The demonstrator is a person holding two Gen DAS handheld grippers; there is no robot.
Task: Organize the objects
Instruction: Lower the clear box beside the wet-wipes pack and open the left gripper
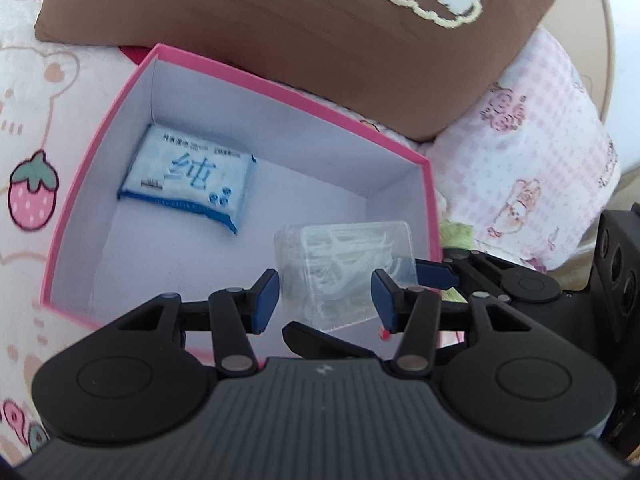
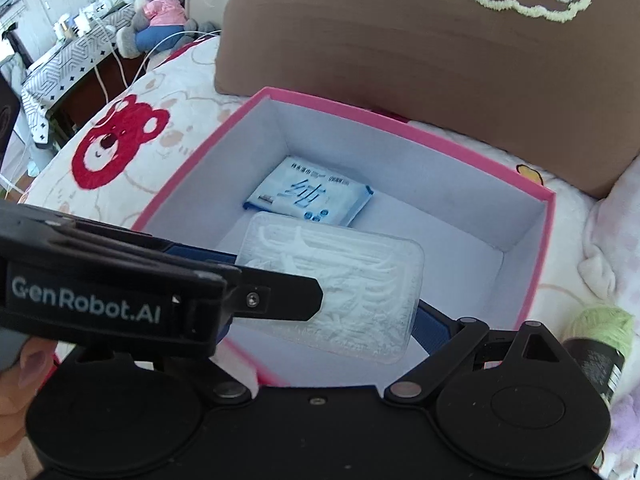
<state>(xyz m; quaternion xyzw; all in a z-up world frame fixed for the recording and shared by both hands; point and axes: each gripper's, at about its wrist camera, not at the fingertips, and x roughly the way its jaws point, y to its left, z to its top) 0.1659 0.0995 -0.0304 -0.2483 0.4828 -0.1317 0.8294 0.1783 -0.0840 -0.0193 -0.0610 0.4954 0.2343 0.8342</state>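
Pink box (image 1: 86, 184) open on top, access from above clear. Inside: tissue pack (image 1: 188, 174) flat in the far-left corner, rest of the white floor bare, with wide free room at the far-right and near-left. Clear floss-pick case (image 2: 336, 280) hangs over the near part of the box, blocking that entry. Left claw (image 1: 324, 300) and right claw (image 2: 332, 312) crowd the near rim, close together. Brown pillow (image 1: 304, 28) just behind the far wall limits approach there. Green yarn (image 2: 600, 324) lies outside the box's right wall.
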